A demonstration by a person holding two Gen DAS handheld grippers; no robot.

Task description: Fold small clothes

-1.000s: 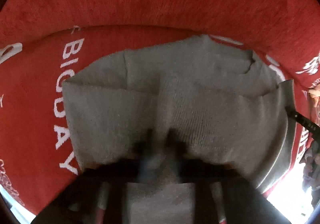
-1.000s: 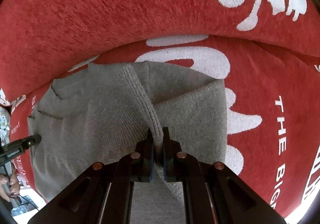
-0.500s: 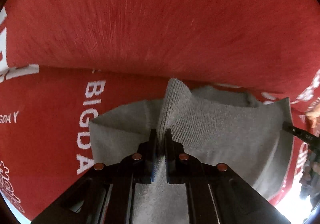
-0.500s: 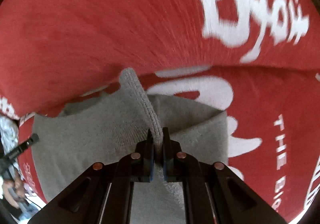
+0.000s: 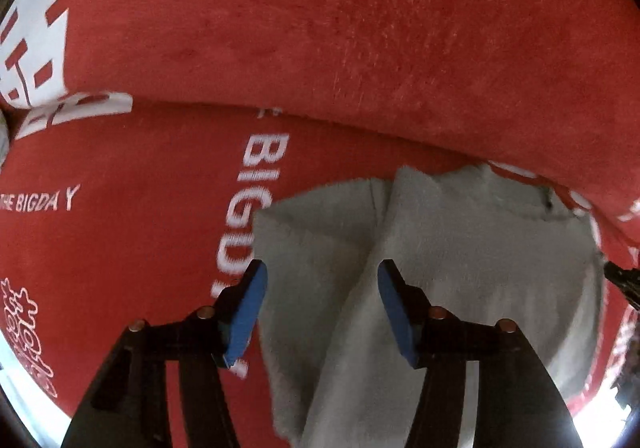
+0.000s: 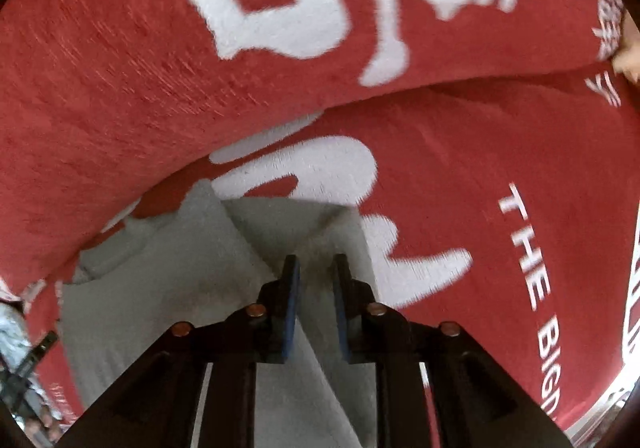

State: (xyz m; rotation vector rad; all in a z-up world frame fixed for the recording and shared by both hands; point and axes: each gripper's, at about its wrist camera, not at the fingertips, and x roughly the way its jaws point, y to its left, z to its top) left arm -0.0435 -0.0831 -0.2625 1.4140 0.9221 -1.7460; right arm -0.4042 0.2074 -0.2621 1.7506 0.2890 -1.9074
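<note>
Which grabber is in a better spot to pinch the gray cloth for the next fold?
Probably the left gripper. Its jaws have just been opening and stand wide, with a raised ridge of the gray cloth between them. The right gripper has opened only narrowly over the cloth, so it has less room.

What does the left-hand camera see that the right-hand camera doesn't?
Only the left wrist view shows the left gripper, its blue-padded jaws just opened wide over the cloth, gripping nothing, and the small white "THE BIGDAY" line.

Only the right wrist view shows the right gripper, jaws just parted slightly, and the big white characters.

Both show the grey knitted garment lying folded on the red printed sofa cover.
</note>
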